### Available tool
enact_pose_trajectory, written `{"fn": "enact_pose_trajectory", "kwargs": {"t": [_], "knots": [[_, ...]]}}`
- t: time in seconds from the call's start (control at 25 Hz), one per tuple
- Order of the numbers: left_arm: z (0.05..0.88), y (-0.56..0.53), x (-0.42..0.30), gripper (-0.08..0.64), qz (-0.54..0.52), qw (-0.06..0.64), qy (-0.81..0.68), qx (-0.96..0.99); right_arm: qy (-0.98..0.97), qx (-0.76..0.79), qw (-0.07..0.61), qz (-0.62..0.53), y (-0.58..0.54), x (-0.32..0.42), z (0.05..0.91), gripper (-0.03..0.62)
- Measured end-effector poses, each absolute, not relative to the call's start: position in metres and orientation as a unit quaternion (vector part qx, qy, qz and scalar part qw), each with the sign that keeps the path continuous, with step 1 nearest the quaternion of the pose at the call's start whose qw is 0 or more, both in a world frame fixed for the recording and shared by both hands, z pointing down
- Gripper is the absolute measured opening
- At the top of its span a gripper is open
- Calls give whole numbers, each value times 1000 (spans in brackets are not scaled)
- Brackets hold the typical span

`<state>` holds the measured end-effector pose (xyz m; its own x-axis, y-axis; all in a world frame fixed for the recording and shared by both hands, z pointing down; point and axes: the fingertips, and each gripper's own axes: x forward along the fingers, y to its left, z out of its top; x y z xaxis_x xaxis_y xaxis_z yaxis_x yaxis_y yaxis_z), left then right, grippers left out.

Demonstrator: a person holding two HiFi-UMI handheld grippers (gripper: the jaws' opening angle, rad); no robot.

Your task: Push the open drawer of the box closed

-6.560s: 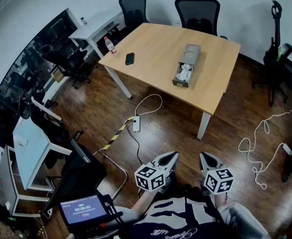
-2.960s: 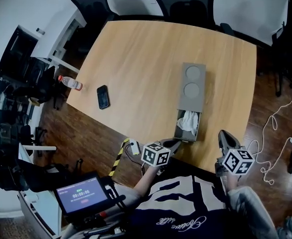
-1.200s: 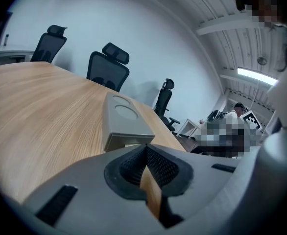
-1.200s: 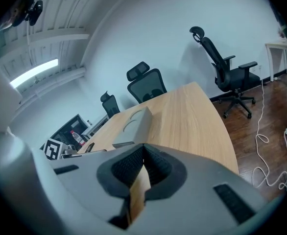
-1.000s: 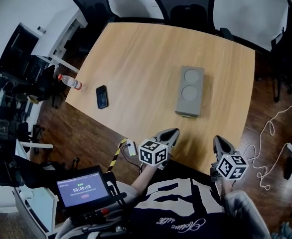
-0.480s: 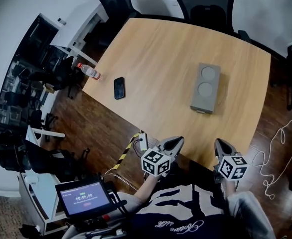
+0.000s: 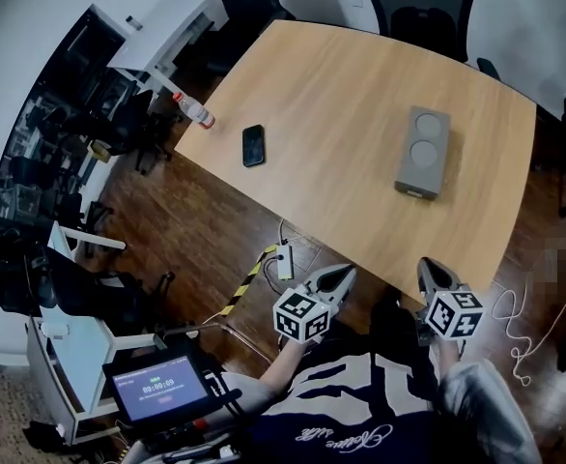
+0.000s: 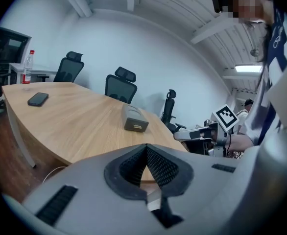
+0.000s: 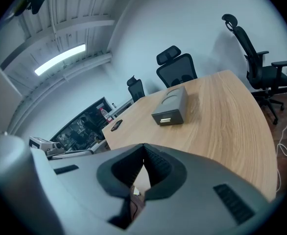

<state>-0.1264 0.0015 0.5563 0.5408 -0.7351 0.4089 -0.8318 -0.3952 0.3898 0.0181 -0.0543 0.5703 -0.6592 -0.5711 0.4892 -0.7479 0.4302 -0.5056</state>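
The box is set lengthwise, drawer front turned toward the person, contents concealed. The left gripper and right gripper are pressed together, empty.

dark wood floor, wooden table, black office chairs, white wall.

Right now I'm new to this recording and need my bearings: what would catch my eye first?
A grey box sits alone toward the right of the big wooden table, its drawer shut flush; a black phone lies near the table's left edge. In front, off the table's near edge, the left gripper and right gripper hang with fingers closed on nothing.
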Motion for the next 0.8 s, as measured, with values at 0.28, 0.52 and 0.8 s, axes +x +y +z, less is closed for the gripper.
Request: {"fn": "enact_pose_trajectory", "kwargs": {"t": [0.28, 0.52, 0.8], "knots": [[549, 79, -160, 2, 75, 279, -467, 836, -842, 391, 122, 351, 30, -30, 557, -3], [555, 139, -170, 2, 86, 288, -433, 850, -829, 414, 131, 353, 107, -40, 561, -3], [543, 170, -154, 2, 69, 283, -413, 863, -822, 437, 131, 341, 155, -22, 548, -3]]}}
